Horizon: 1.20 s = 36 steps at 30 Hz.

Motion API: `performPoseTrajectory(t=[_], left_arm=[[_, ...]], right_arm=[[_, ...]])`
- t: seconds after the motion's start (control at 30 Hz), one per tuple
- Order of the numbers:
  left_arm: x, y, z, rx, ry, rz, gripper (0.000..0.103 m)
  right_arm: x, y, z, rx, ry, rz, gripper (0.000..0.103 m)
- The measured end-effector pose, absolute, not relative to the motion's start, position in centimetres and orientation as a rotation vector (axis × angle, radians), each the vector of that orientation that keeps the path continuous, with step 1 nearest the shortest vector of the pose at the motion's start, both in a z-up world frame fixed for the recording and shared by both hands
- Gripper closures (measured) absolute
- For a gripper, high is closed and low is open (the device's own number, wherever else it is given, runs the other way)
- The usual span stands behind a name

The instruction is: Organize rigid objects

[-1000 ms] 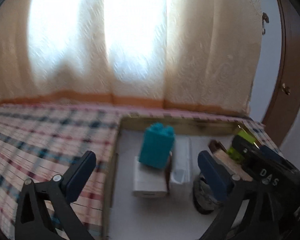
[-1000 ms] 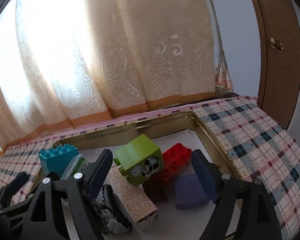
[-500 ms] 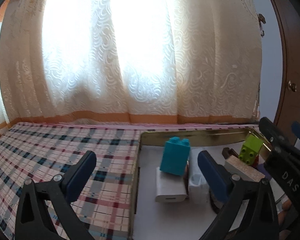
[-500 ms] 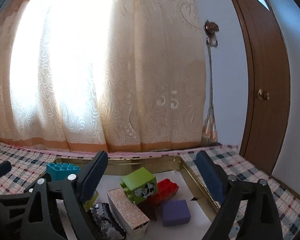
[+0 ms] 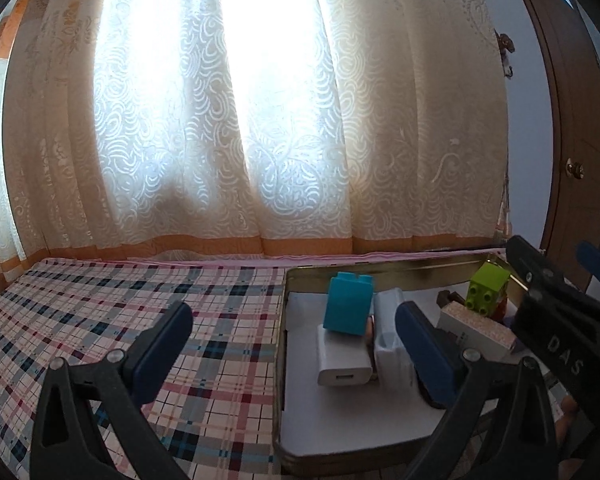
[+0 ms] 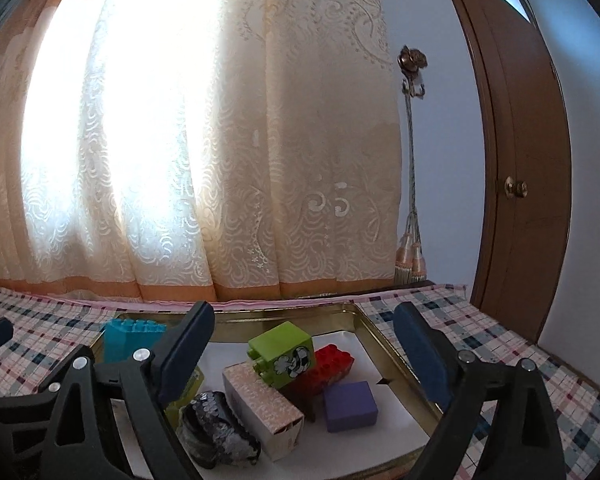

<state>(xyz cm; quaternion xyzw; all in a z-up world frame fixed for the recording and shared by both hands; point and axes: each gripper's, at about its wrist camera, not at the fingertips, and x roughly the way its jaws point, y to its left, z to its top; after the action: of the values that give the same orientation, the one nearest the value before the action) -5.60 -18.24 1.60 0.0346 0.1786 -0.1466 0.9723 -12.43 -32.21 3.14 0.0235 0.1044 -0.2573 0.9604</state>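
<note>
A gold-rimmed tray [image 6: 365,322] lined with white paper holds the objects. In it are a green brick [image 6: 284,354] leaning on a red brick [image 6: 334,362], a purple block [image 6: 350,406], a patterned box [image 6: 262,410], a black sequinned piece [image 6: 216,438] and a blue brick [image 6: 130,340]. My right gripper [image 6: 304,320] hangs open above the tray's near side, gripping nothing. The left wrist view shows the blue brick [image 5: 348,304] resting on a white charger [image 5: 342,364]. My left gripper [image 5: 292,322] is open and empty, straddling the tray's left rim [image 5: 281,344].
The tray sits on a plaid tablecloth [image 5: 120,312], which stretches wide to the left. A lace curtain [image 6: 220,160] hangs behind the table and a brown door [image 6: 528,184] stands at the right. The right gripper's body [image 5: 556,332] crowds the tray's right side in the left wrist view.
Both grippers have drawn back from the tray and tilted upward, so more curtain shows. The right jaws stand a little wider. The objects in the tray have not moved.
</note>
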Motion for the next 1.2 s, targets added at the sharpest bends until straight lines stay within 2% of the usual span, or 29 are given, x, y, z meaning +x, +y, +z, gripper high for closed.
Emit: performPoseTrajectory(t=[0.47,1.2], left_arm=[[-7.1,-17.1,1.7,0.063,0.341,-0.271,0.000],[-6.7,-17.1,1.6,0.050,0.362,-0.296,0.000]], right_arm=[[-16.0,-30.2,3.8,0.011,0.124,-0.568,0.004],[-16.0,-29.9,3.8,-0.003,0.133,-0.559,0.003]])
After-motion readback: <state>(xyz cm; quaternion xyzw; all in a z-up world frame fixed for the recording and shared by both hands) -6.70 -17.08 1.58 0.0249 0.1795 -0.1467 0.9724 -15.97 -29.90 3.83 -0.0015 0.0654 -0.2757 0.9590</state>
